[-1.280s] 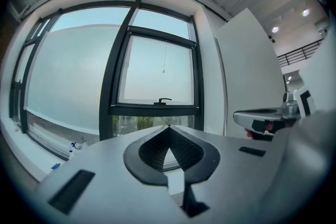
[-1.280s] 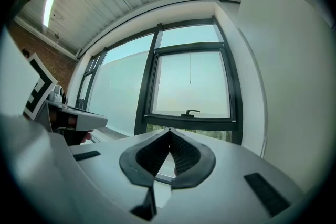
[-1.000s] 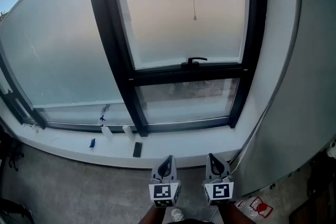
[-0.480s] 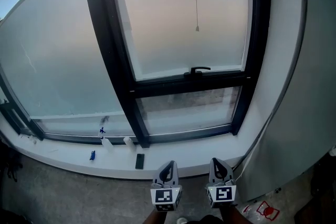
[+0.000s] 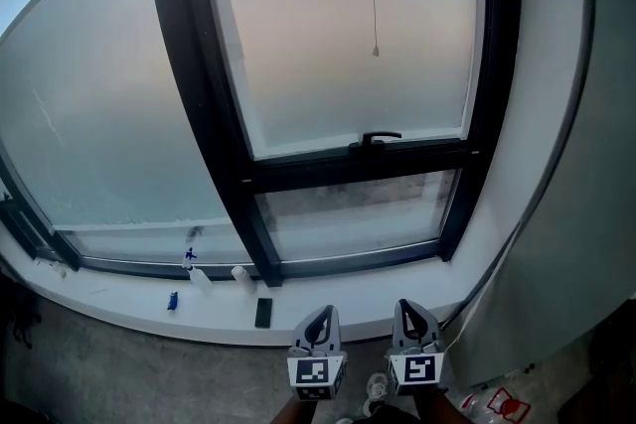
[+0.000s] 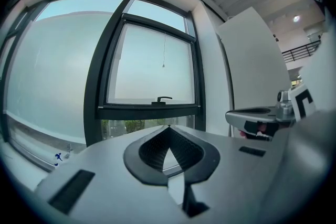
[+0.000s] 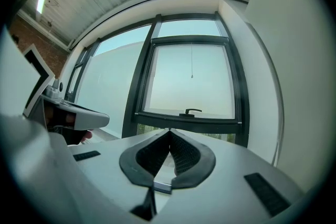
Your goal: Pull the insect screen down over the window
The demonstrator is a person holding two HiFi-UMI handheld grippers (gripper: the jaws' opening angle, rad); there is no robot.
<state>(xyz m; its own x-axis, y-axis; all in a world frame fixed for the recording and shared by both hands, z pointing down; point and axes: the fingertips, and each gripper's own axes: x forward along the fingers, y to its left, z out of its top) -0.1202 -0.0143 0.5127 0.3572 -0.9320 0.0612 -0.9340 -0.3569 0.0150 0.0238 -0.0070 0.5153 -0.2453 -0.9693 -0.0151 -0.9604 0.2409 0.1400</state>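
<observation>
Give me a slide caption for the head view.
Left hand-held gripper and right hand-held gripper, both shut, face the window.

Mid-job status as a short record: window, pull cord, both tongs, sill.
window: black-framed window, black handle on the middle bar
cord: thin pull cord with small end bead, hanging free over upper pane
left tongs: shut, empty, short of the window
right tongs: shut, empty, short of the window
sill: white sill with small black rectangular object
</observation>
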